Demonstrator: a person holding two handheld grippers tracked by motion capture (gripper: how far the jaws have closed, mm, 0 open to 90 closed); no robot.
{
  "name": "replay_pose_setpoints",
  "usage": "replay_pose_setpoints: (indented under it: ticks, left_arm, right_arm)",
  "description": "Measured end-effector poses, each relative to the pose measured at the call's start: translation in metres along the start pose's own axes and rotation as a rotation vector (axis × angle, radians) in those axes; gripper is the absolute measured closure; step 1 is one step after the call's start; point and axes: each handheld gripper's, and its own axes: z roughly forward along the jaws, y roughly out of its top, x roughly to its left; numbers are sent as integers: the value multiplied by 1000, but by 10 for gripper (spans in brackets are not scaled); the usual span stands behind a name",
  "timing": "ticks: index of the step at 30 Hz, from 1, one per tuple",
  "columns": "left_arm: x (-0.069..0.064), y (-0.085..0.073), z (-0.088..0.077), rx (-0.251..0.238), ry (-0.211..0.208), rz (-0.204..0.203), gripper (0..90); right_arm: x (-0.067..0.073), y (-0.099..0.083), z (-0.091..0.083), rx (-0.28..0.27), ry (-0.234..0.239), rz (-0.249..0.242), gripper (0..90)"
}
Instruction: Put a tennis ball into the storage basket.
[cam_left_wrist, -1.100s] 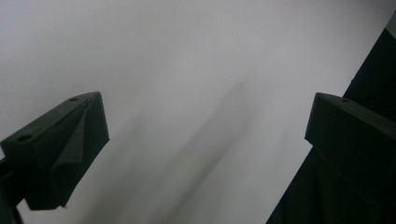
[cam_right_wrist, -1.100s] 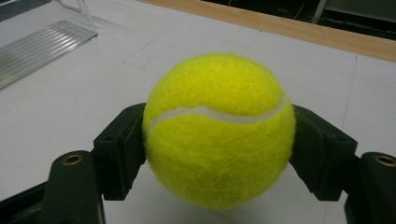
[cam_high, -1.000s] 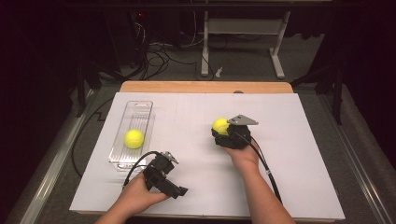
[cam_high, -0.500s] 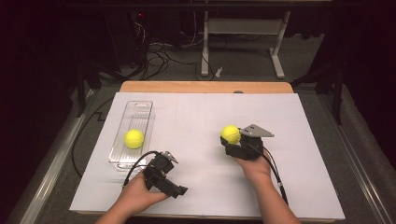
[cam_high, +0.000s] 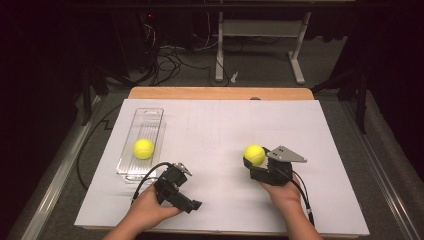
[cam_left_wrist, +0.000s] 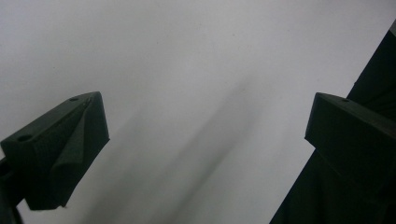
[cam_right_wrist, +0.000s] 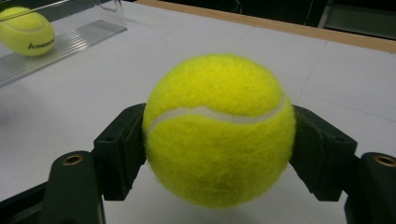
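Lab — floor cables (cam_high: 165, 55), paper-covered table (cam_high: 225, 125)

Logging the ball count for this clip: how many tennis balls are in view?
2. One ball lies in the clear tray at the table's left; the other ball is clamped in the right tool. None looks hidden.

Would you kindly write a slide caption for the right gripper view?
Right gripper clamps a tennis ball above the white table; a second ball sits in a clear tray.
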Motion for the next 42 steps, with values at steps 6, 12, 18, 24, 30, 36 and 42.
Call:
replay_pose_setpoints:
  ticks: [6, 12, 18, 24, 30, 36, 42]
  left_arm:
    - [0, 1, 0, 1, 4, 3, 7]
    - [0, 0, -1, 0, 2, 2, 7]
    - [0, 0, 0, -1, 1, 0, 7]
    - [0, 0, -1, -4, -2, 1, 7]
    - [-2, 0, 0, 3, -4, 6, 7]
    - [-1, -1, -1, 1, 3, 7, 7]
    - [1, -4, -1, -1, 3, 4, 7]
  right_arm:
    - [0, -7, -14, -16, 2, -6, 275]
    - [0, -12, -27, -24, 3, -2, 275]
    - [2, -15, -38, -31, 10, -5, 275]
    - [5, -20, -45, -45, 22, -2, 275]
    - [9, -30, -48, -55, 33, 2, 275]
    - [10, -31, -48, -58, 40, -6, 275]
    - [10, -31, -47, -63, 47, -10, 275]
